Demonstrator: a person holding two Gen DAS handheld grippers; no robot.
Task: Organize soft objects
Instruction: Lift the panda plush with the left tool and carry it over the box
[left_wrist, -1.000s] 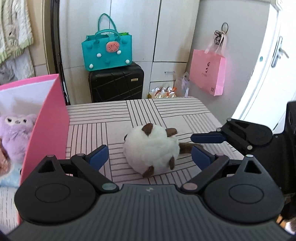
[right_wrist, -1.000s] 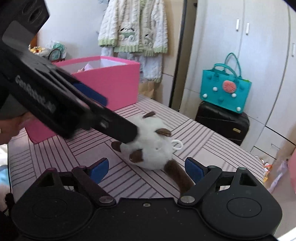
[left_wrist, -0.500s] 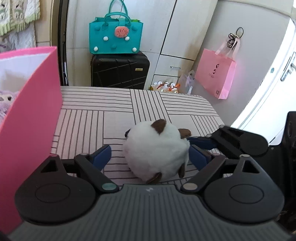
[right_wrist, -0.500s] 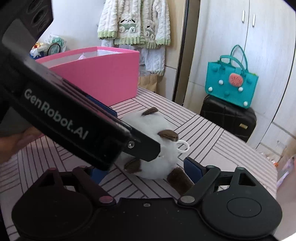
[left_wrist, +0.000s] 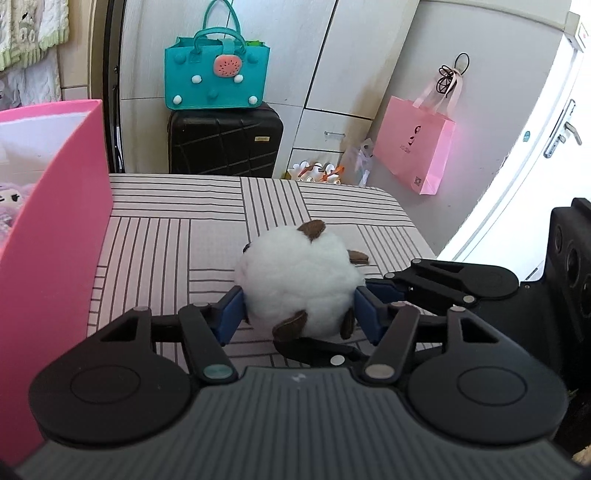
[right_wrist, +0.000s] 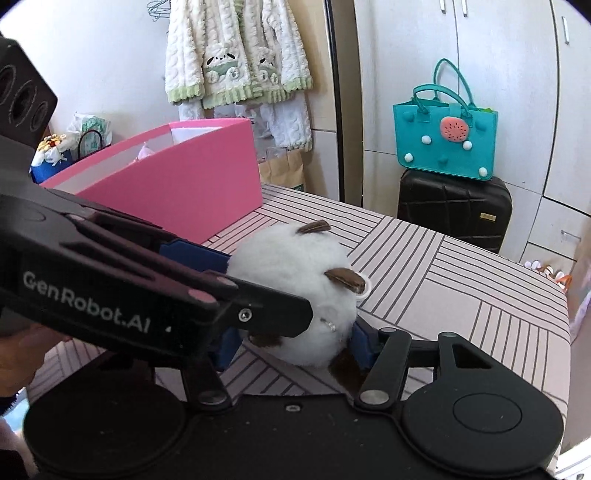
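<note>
A round, fluffy white plush (left_wrist: 297, 284) with brown felt patches sits near the striped tabletop's (left_wrist: 166, 240) right edge. The left gripper (left_wrist: 297, 314) clamps its sides; the right gripper (right_wrist: 291, 341) presses it crosswise (both narrowed onto fur). The glossy pink box (left_wrist: 55, 236) holds a purple plush (left_wrist: 14, 203).
</note>
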